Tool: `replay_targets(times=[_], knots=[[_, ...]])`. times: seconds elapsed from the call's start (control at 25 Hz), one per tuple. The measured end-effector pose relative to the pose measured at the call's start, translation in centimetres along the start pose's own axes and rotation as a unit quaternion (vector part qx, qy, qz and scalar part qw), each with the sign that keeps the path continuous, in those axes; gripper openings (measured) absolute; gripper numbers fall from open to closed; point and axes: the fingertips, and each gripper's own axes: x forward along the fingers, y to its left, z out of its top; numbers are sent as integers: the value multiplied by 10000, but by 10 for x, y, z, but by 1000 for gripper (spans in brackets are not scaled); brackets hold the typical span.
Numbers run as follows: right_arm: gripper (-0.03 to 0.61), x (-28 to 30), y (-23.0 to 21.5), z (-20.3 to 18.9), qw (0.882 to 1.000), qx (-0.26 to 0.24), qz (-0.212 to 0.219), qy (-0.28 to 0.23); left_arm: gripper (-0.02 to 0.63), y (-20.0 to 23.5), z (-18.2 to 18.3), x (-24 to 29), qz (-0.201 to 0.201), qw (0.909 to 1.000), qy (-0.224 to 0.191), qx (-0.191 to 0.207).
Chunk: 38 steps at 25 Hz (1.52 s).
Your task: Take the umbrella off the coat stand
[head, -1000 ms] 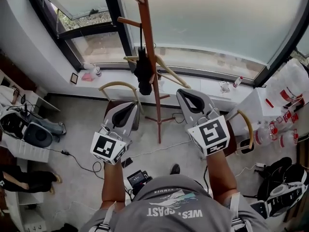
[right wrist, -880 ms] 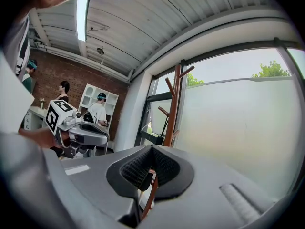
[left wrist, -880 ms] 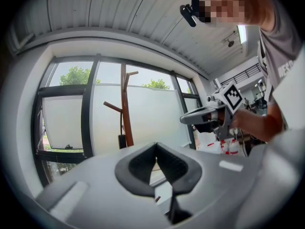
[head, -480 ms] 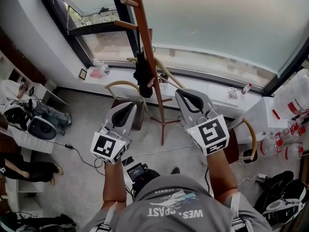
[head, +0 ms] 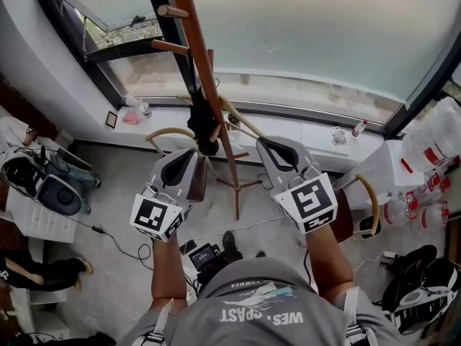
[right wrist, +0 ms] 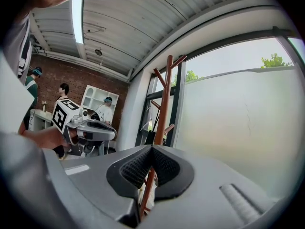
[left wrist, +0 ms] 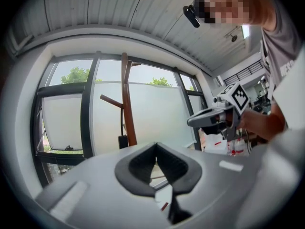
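A brown wooden coat stand (head: 216, 121) rises in front of the window. From one of its pegs a folded black umbrella (head: 204, 121) hangs by its strap. My left gripper (head: 189, 152) is shut and empty, pointing level just below and left of the umbrella. The right gripper (head: 265, 141) is also shut and empty, to the right of the pole. In the left gripper view the stand (left wrist: 125, 99) and the umbrella (left wrist: 122, 141) lie ahead beyond the left gripper (left wrist: 156, 144). In the right gripper view the pole (right wrist: 164, 99) stands straight ahead of the right gripper (right wrist: 152, 148). Neither gripper touches the umbrella.
A chair with a curved wooden back (head: 171, 131) stands under the umbrella, and another chair (head: 371, 193) is at the right. Packs of water bottles (head: 432, 157) fill the right side. Bags (head: 43, 189) and cables lie on the floor at the left. The windowsill (head: 302, 130) runs behind the stand.
Both grippers have moved a little forward toward the coat stand, and a foot has come into view below them. Their jaws have stayed shut.
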Motion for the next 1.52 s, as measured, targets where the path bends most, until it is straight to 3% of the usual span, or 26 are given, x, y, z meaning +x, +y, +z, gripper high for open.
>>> replay_targets(times=[1.0,1.52], knots=[[2,92,-33,-12,9951,126,-881,431,3,97,-20,85,-824,9960,-317,-126],[2,111,-36,-18,9896,158,-1304,579,5,116,-26,103,-1255,9906,-509,-175]])
